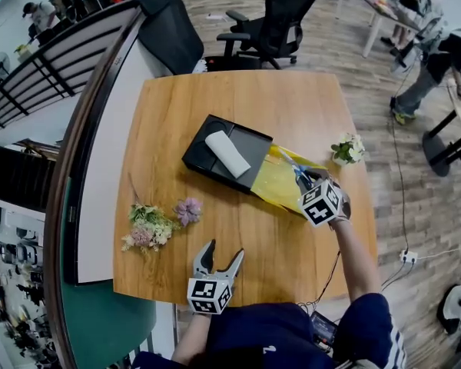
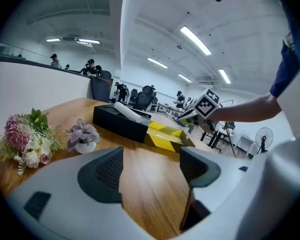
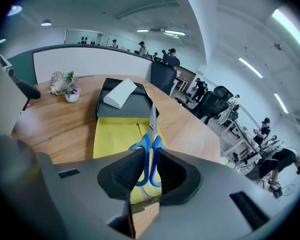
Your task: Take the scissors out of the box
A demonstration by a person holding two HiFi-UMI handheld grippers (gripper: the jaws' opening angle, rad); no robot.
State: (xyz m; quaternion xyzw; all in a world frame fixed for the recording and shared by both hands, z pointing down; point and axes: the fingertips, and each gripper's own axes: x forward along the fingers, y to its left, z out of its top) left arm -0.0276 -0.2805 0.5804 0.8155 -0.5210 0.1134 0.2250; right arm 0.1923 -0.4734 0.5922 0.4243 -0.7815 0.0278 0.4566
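My right gripper (image 3: 149,168) is shut on the blue handles of the scissors (image 3: 151,144), whose closed blades point away over the box. In the head view the right gripper (image 1: 311,184) holds the scissors (image 1: 295,171) above the yellow flap (image 1: 275,179) of the black box (image 1: 215,164). A white roll (image 1: 227,154) lies in the box's dark tray. The same flap (image 3: 115,136) and tray (image 3: 125,106) lie below the blades. My left gripper (image 1: 219,261) stands open with nothing between its fingers near the table's front edge. Its own view has the box (image 2: 121,124) ahead and the left gripper (image 2: 151,170) over bare wood.
A flower bunch (image 1: 147,229) and a small purple potted plant (image 1: 188,210) sit at the table's left front. A white-flowered pot (image 1: 347,151) stands at the right edge. Office chairs (image 1: 269,25) are behind the table, and people stand farther back.
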